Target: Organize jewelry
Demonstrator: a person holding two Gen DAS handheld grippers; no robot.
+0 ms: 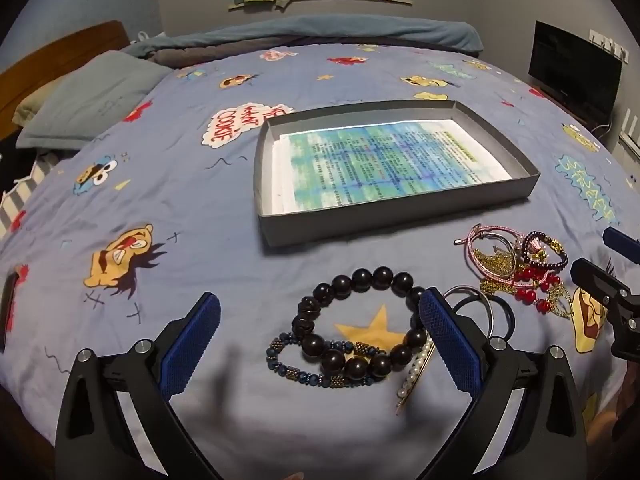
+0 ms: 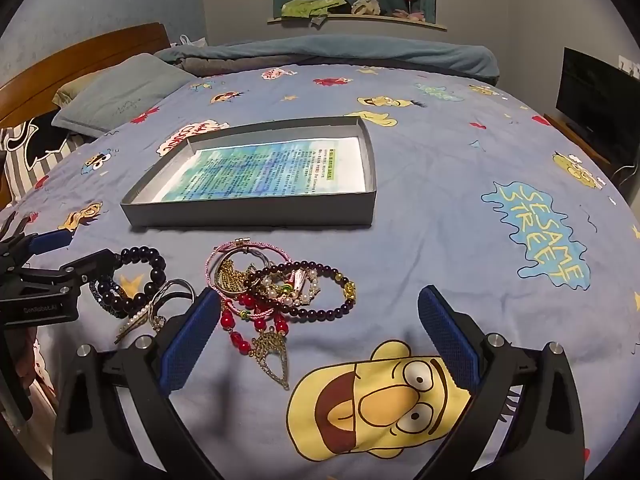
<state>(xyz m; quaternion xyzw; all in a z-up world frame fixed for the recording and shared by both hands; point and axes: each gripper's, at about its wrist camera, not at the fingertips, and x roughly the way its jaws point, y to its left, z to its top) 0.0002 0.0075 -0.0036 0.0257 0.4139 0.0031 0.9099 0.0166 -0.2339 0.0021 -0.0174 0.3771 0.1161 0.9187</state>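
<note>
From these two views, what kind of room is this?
Most likely a bedroom: the jewelry lies on a bed with a cartoon duvet, a pillow sits by the wooden headboard.

Two fisheye wrist views, both low over the near edge of the bed [image 1: 200, 184] and facing its far edge. Left one nearer the headboard side, right one beside it — shared: the grey tray [image 1: 400, 216] [image 2: 248, 216] mid-bed and the jewelry pile [image 1: 516, 268] [image 2: 280, 292] before it.
</note>
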